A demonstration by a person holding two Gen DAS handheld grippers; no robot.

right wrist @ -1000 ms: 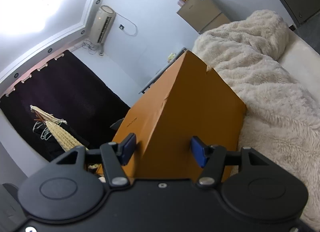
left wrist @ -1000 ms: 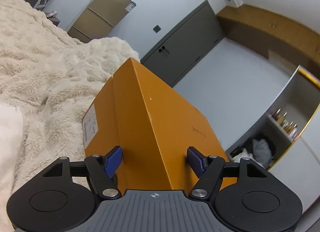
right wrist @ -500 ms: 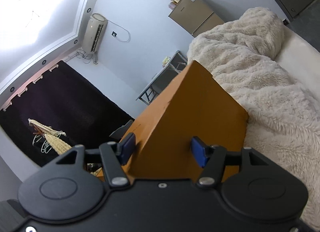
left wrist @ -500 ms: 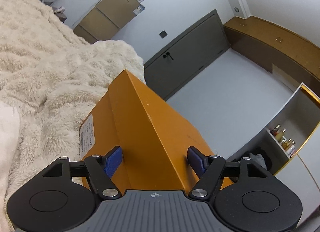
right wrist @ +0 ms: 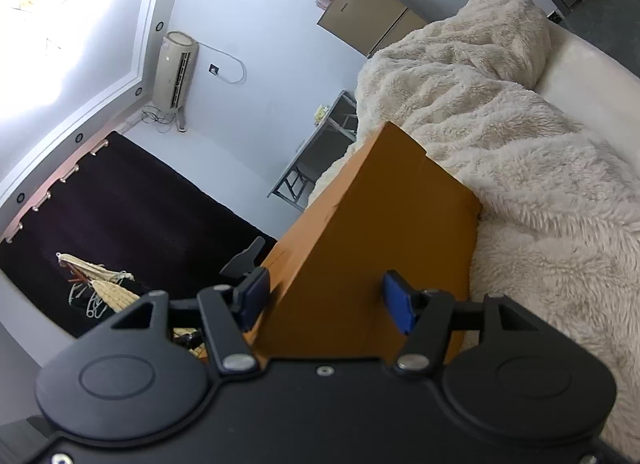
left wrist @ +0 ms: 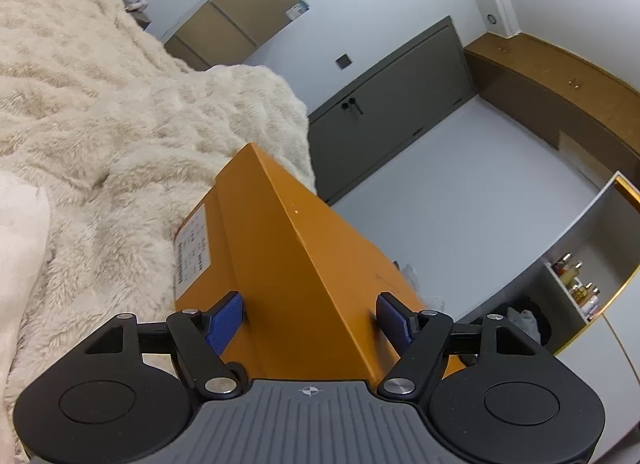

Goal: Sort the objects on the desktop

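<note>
Fingers of the left gripper (left wrist: 310, 320), tipped with blue pads, stand apart on either side of a large orange cardboard box (left wrist: 288, 264), one pad against each of the two faces that meet at the box's nearest edge. The right gripper (right wrist: 326, 302) straddles another corner of the same box (right wrist: 372, 248) in the same way, its blue-padded fingers spread wide with the orange faces between them. Whether either pair truly presses the cardboard or only brackets it cannot be told for certain, though both pairs seem to touch it.

This box lies directly ahead of both grippers, running away from the fingers along their pointing line, so its long axis looks roughly in line with each camera's view. A white printed label (left wrist: 194, 248) shows on the face at the left gripper's left side. Beyond and beside the box spreads a fluffy cream blanket (left wrist: 100, 116) on a bed, and the box's far end appears to sit against or just above that blanket; the contact is hidden.

Neither hand is clearly nearer, since each has a corner between its fingers. Judging from this, any coming move depends on both grippers travelling together, keeping the box level between them.

No counter is in view.
</note>
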